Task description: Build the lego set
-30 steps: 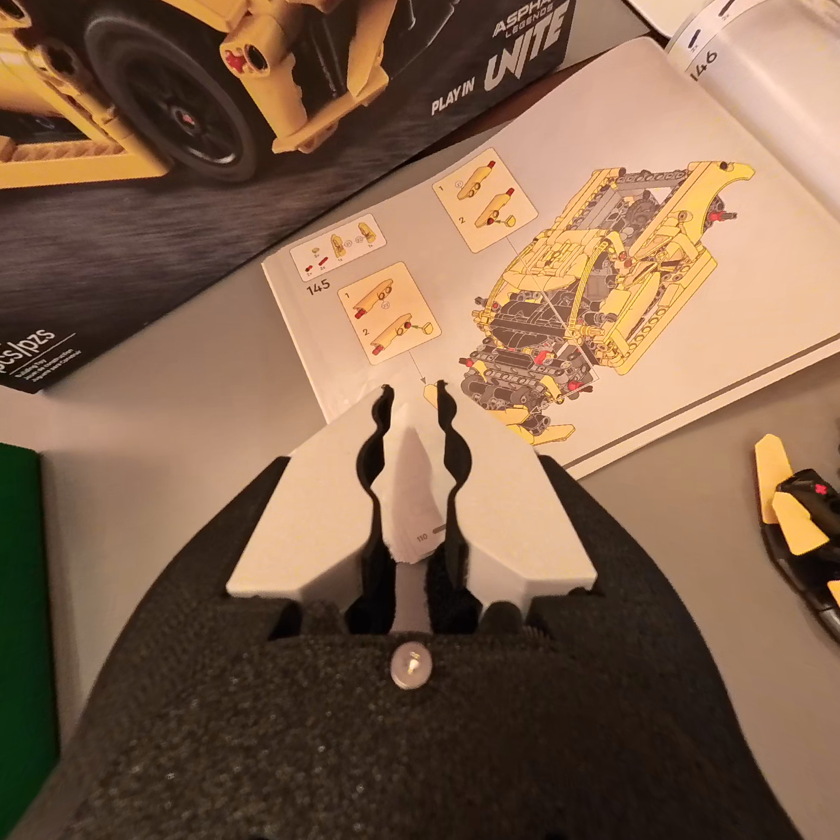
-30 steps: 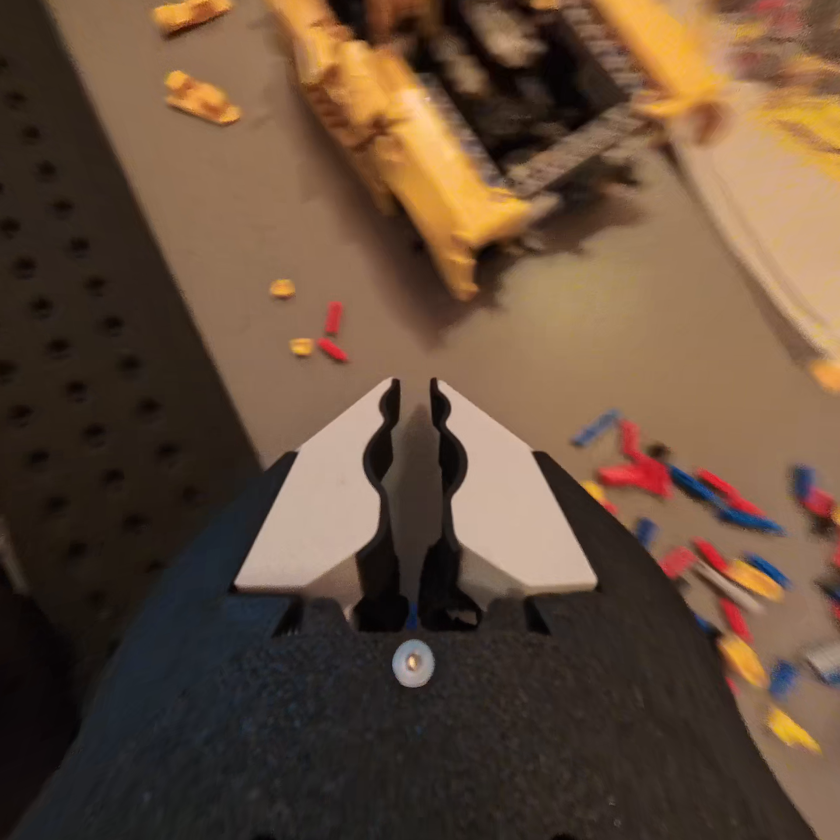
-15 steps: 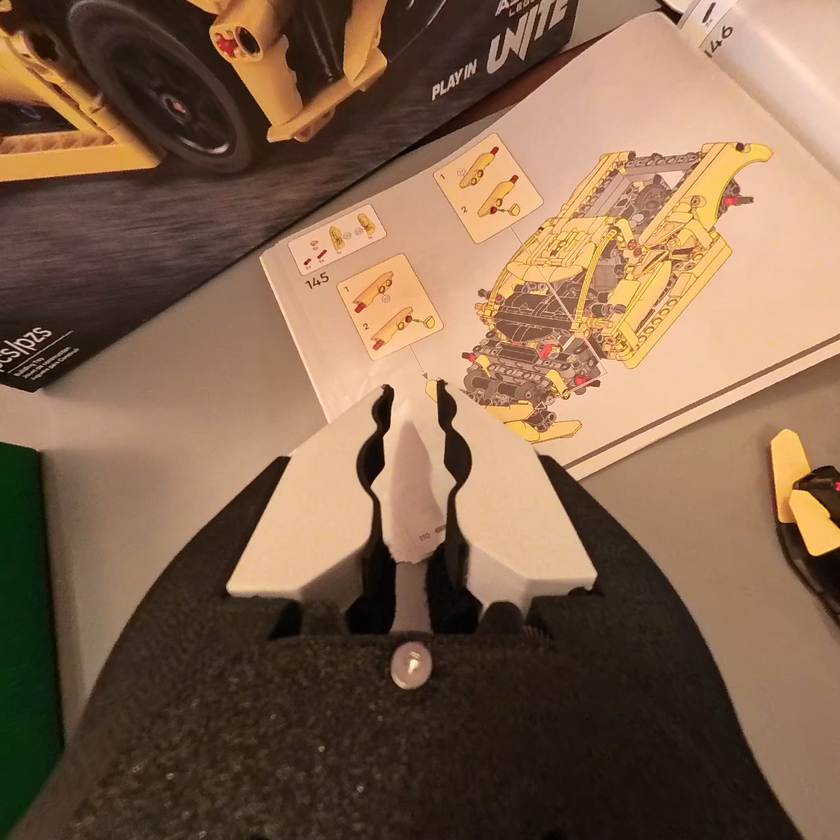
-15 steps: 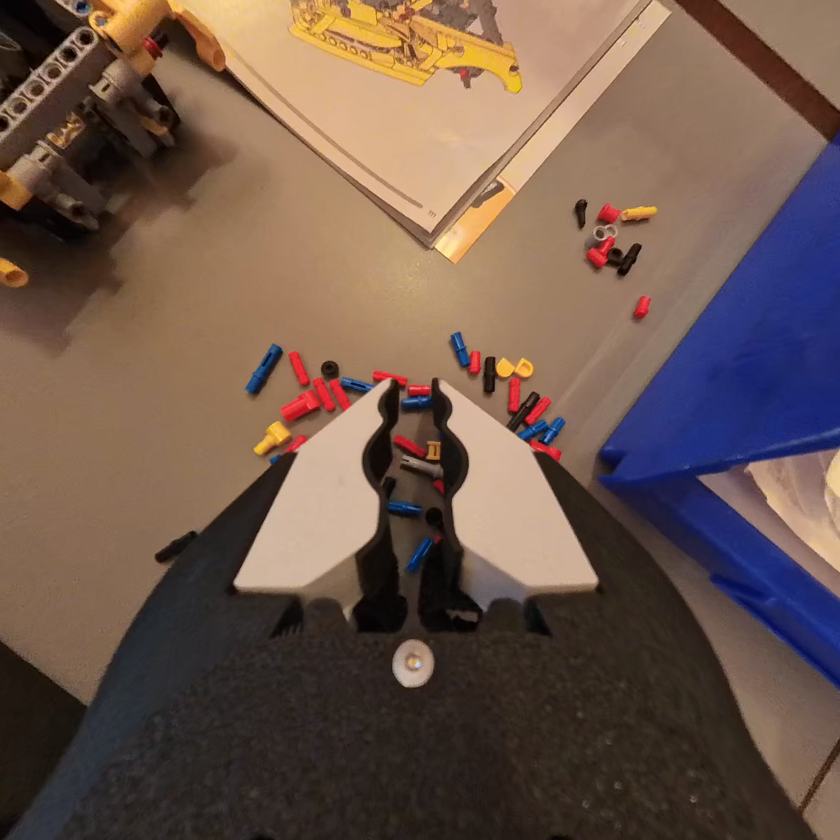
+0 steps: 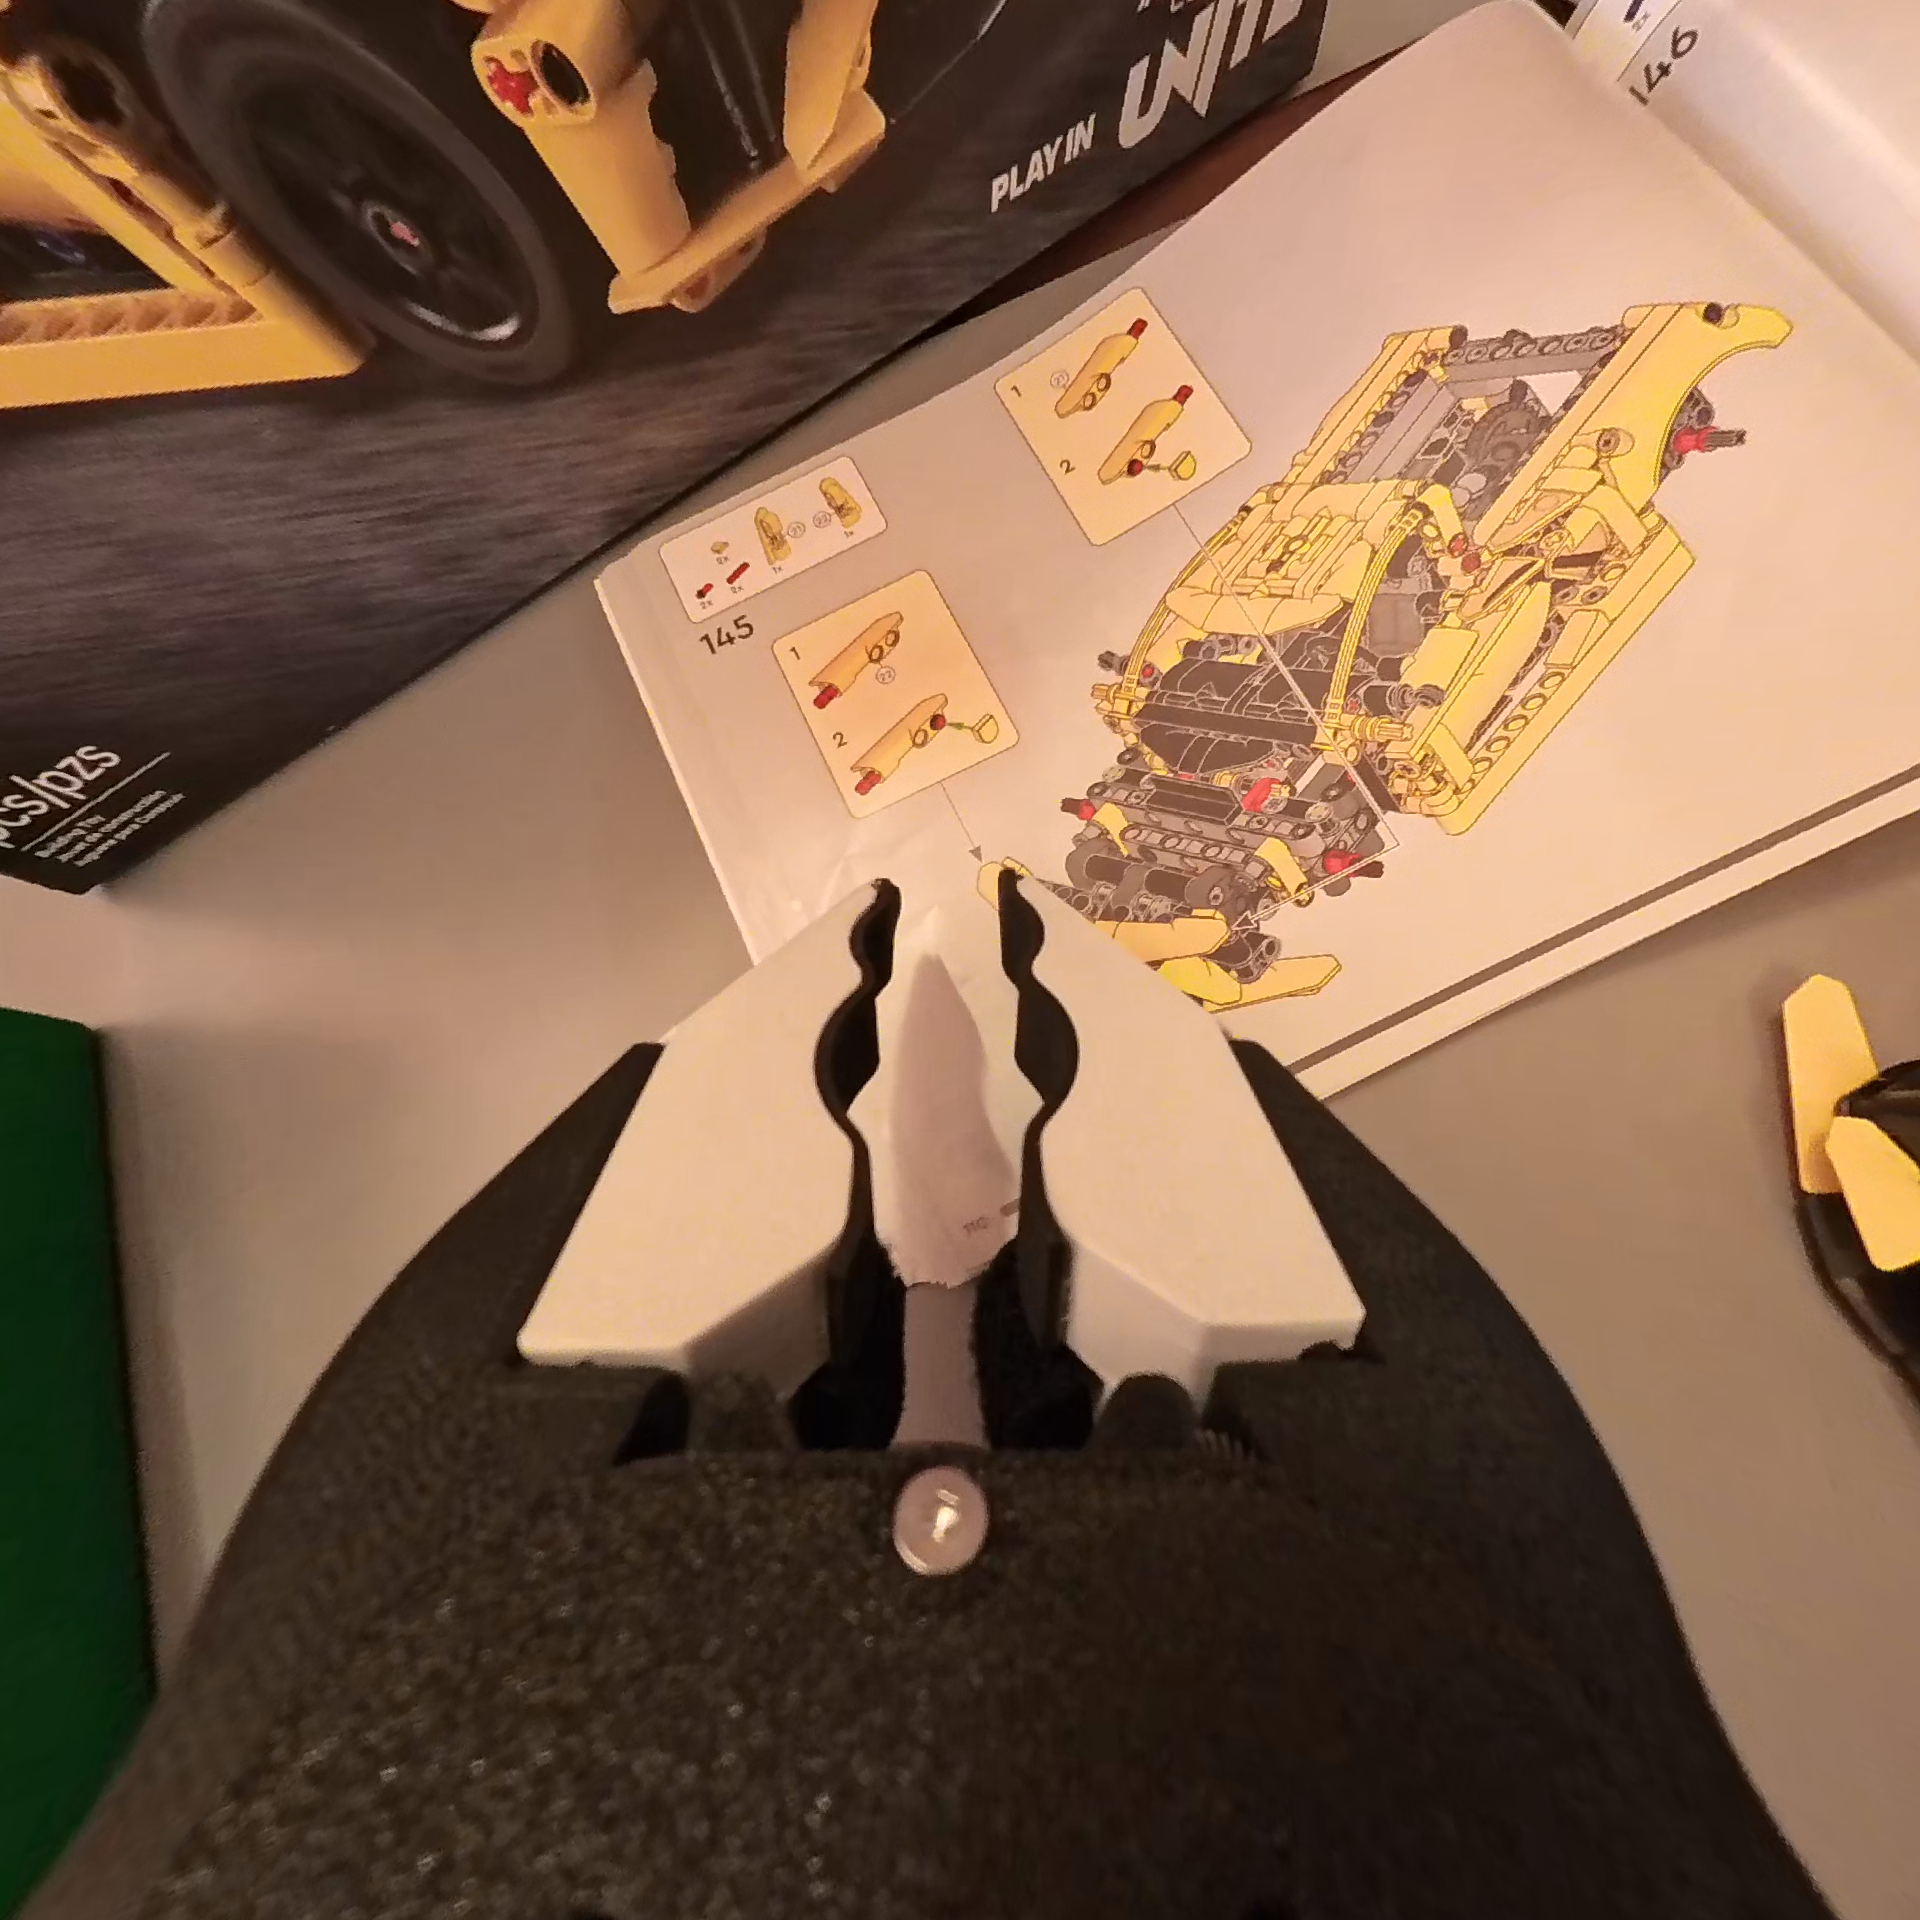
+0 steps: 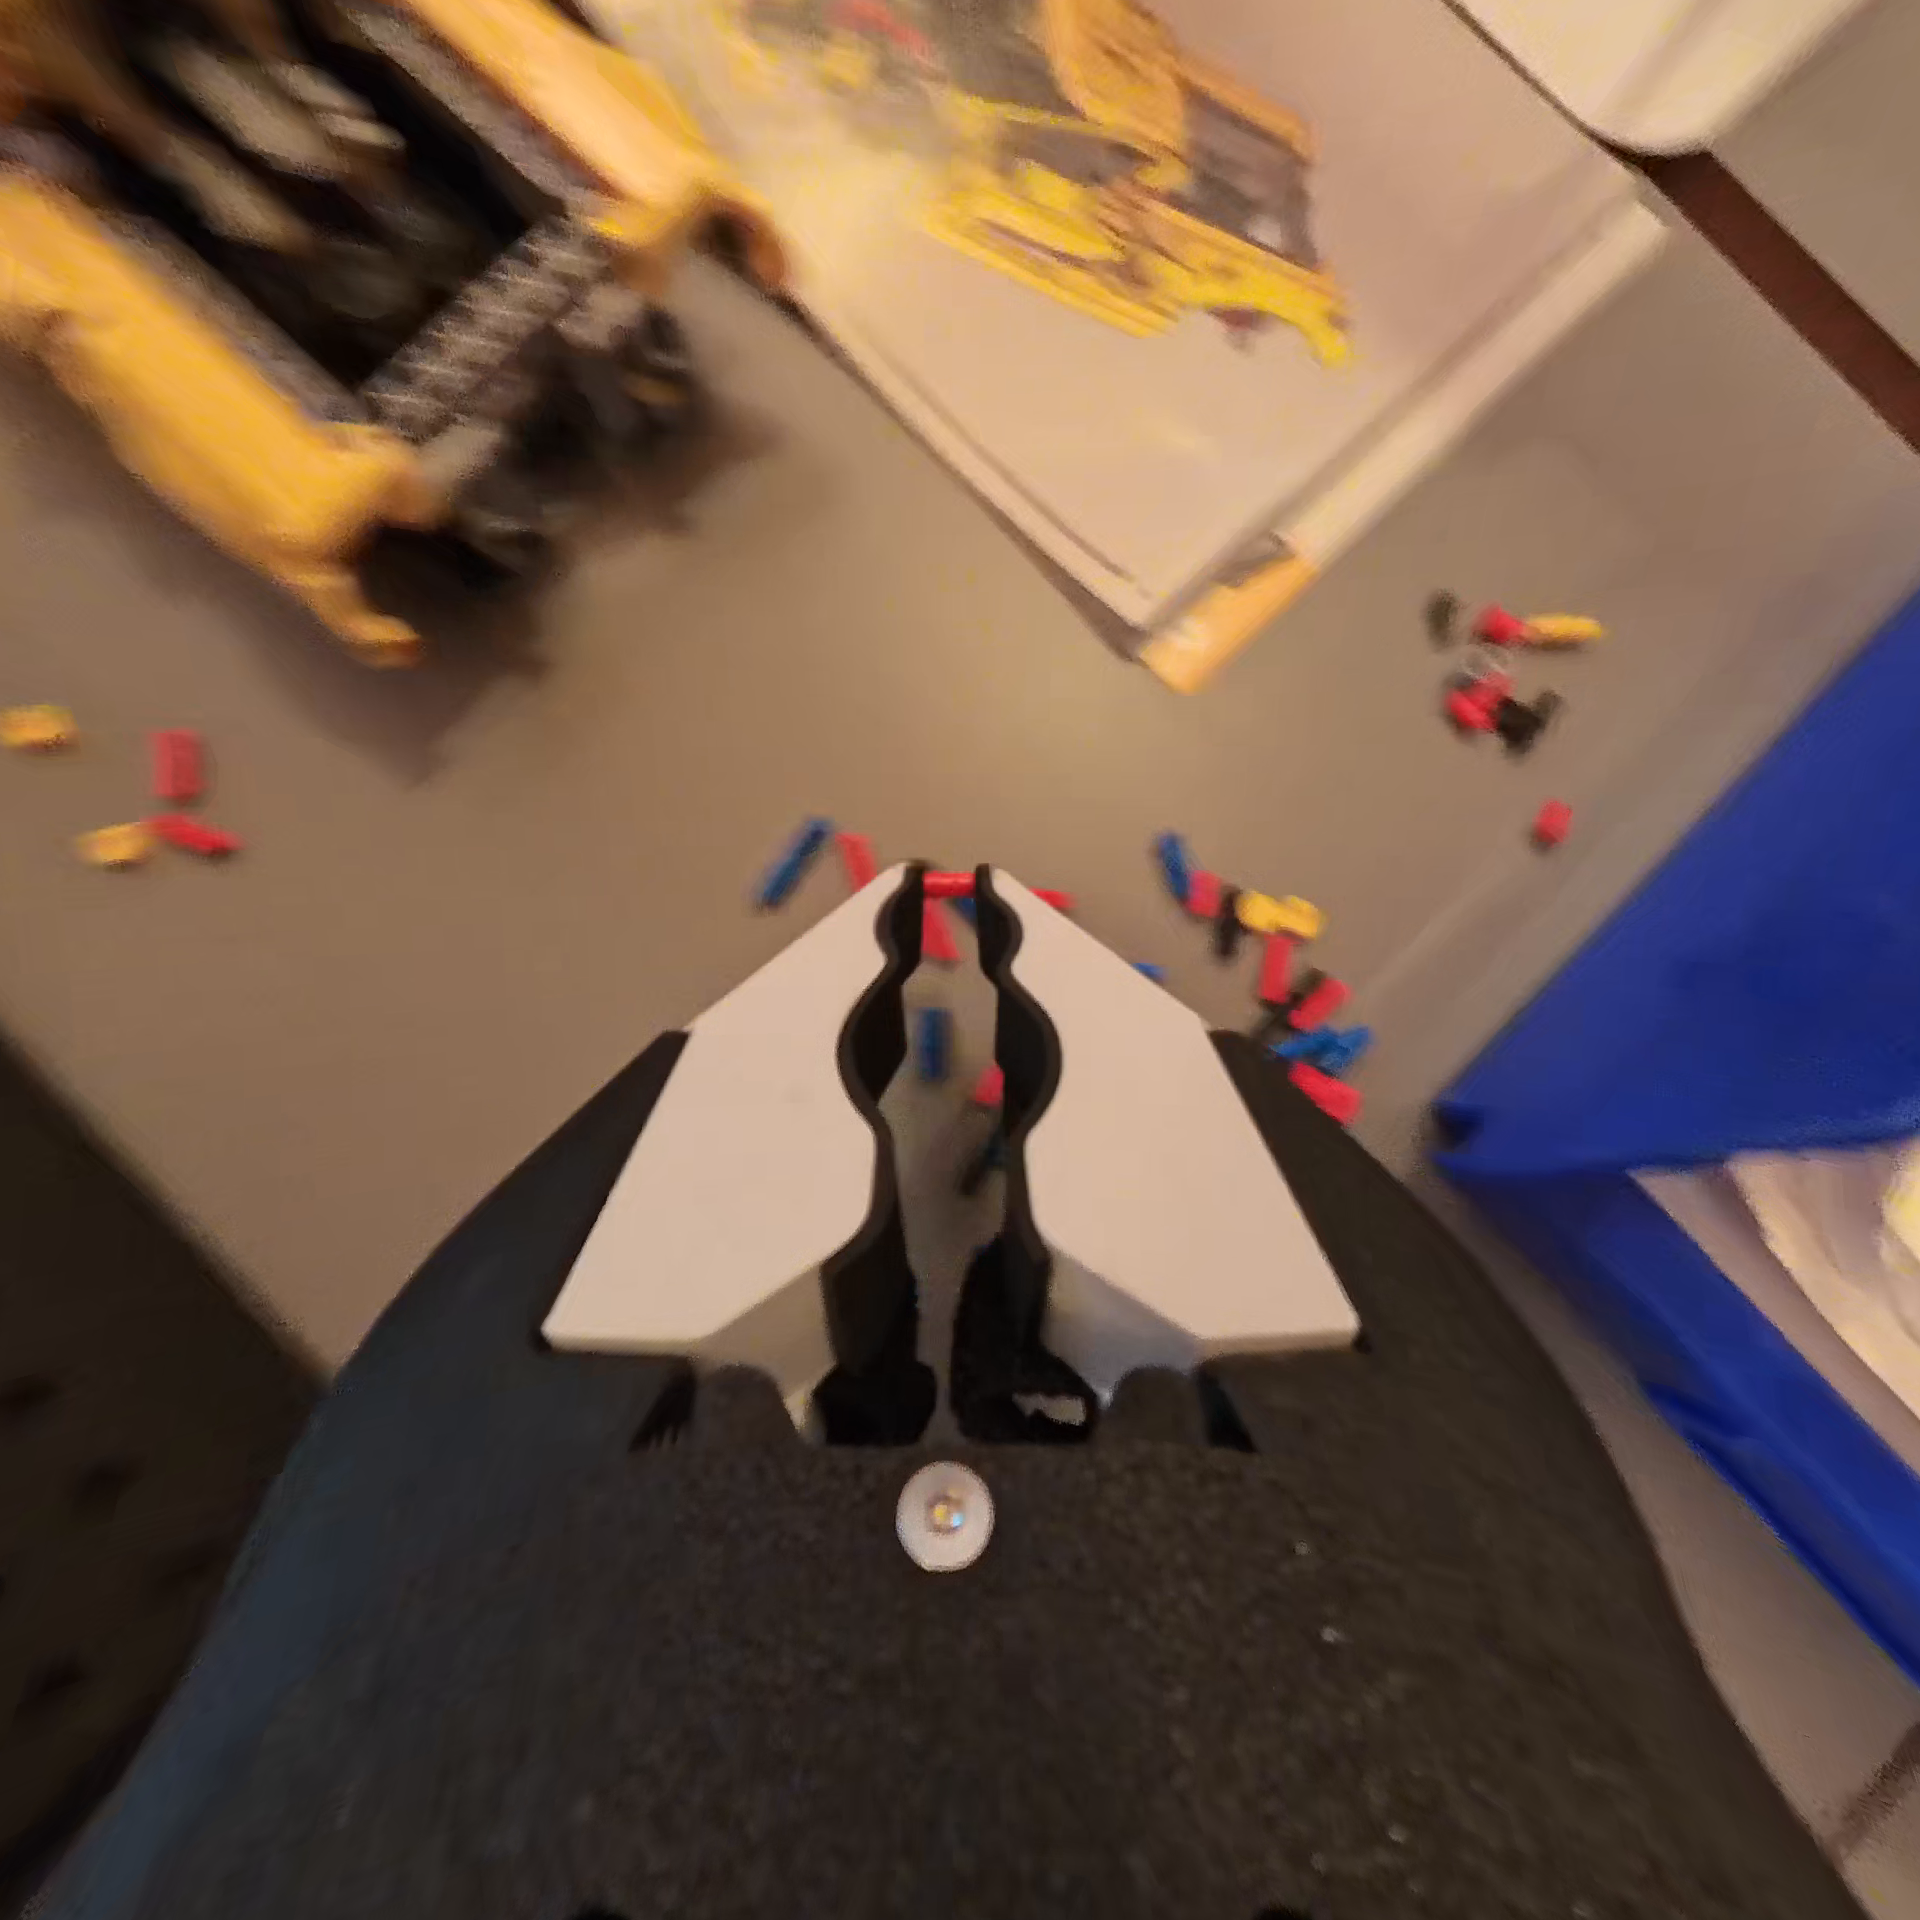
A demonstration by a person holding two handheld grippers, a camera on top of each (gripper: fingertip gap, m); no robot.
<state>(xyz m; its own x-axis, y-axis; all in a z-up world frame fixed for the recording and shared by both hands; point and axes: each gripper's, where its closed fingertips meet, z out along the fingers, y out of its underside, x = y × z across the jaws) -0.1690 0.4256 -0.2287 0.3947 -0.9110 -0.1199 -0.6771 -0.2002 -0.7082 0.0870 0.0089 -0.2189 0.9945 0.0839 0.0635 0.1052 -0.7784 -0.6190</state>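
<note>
We see our right gripper (image 6: 948,883) pinching a small red pin (image 6: 948,884) crosswise between its very tips, at the centre of the right wrist frame, tilted down over the grey table (image 6: 623,987). Just beyond and beside the tips lies a scatter of loose pins (image 6: 1283,977), red, blue, black and yellow, too blurred for us to count. One blue bin (image 6: 1714,1039) fills the right edge. Farther off, at upper left, sits the one part-built yellow car (image 6: 260,343), with the open instruction booklet (image 6: 1091,416) at upper centre.

In the left wrist view, our left gripper (image 5: 940,894) hovers slightly spread, gripping nothing, its tips over the near corner of the booklet page (image 5: 1195,582). A green sheet (image 5: 52,1351) hugs the left edge; a black-and-yellow lego piece (image 5: 1860,1143) shows at the right edge. One set box (image 5: 416,312) lies farthest, at upper left.
</note>
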